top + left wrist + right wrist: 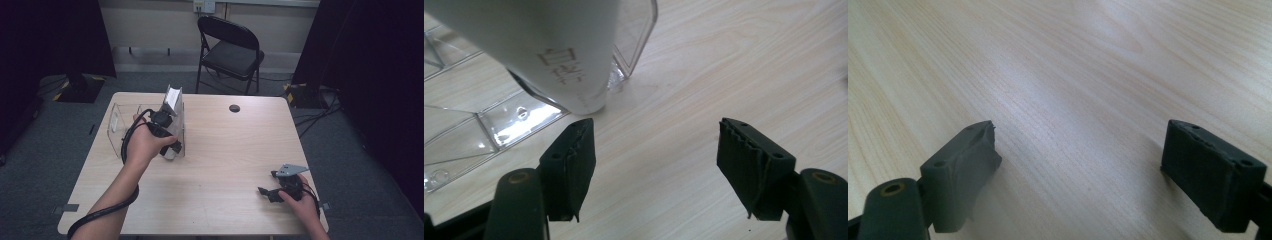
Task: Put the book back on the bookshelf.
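The tube (544,55) stood in the bin (484,130), both jaws apart, empty; next, the left gripper (654,165) should withdraw.

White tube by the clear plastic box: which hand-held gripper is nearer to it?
Left. The left hand-held gripper sits just short of the white tube, jaws open and not touching it. The right hand-held gripper rests far off near the table's front right corner.

Pale wood, clear plastic, black tools.

The table (225,150) shows light wood with fine streaked grain; the clear box (484,125) is see-through and glinting; the white tube (549,50) carries faint tan characters. Both the left gripper (656,165) and the right gripper (1080,175) have matte black fingers (754,165), and a black chair (230,50) stands over grey carpet (350,165).
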Motion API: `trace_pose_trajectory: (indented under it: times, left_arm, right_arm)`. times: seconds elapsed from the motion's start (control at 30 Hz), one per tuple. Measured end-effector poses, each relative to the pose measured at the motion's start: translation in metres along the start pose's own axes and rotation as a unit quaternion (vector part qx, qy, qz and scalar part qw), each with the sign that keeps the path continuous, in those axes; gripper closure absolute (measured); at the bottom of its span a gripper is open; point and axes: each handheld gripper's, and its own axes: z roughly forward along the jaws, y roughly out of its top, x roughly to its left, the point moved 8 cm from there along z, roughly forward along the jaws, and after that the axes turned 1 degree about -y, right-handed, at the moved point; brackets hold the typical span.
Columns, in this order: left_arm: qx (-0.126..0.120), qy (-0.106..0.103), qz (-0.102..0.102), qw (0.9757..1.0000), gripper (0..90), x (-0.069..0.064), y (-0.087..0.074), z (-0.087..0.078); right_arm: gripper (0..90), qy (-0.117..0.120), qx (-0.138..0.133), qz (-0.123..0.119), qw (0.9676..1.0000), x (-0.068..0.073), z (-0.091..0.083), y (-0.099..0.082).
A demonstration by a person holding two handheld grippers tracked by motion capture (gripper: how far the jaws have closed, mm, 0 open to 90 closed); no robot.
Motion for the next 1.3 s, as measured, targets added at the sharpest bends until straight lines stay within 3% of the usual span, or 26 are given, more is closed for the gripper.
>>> trace_pose_trajectory:
  times: [0.2,0.23,0.53,1.3]
  left_arm:
    - [0.001,-0.009,0.006,0.9999,31.9,-0.006,-0.001,0.005]
    - [0.003,-0.013,0.019,0.9997,31.9,-0.006,-0.001,0.006]
    - [0.001,-0.023,0.019,0.9996,31.8,-0.014,-0.004,0.016]
    - [0.008,-0.049,0.052,0.9974,30.3,-0.034,-0.012,0.045]
  right_arm:
    - [13.1,0.0,0.0,0.0,1.0,0.0,0.0,0.0]
    - [13.1,0.0,0.0,0.0,1.0,0.0,0.0,0.0]
    - [13.1,0.0,0.0,0.001,1.0,0.0,0.0,0.0]
    - [13.1,0.001,0.001,0.0,1.0,0.0,0.0,0.0]
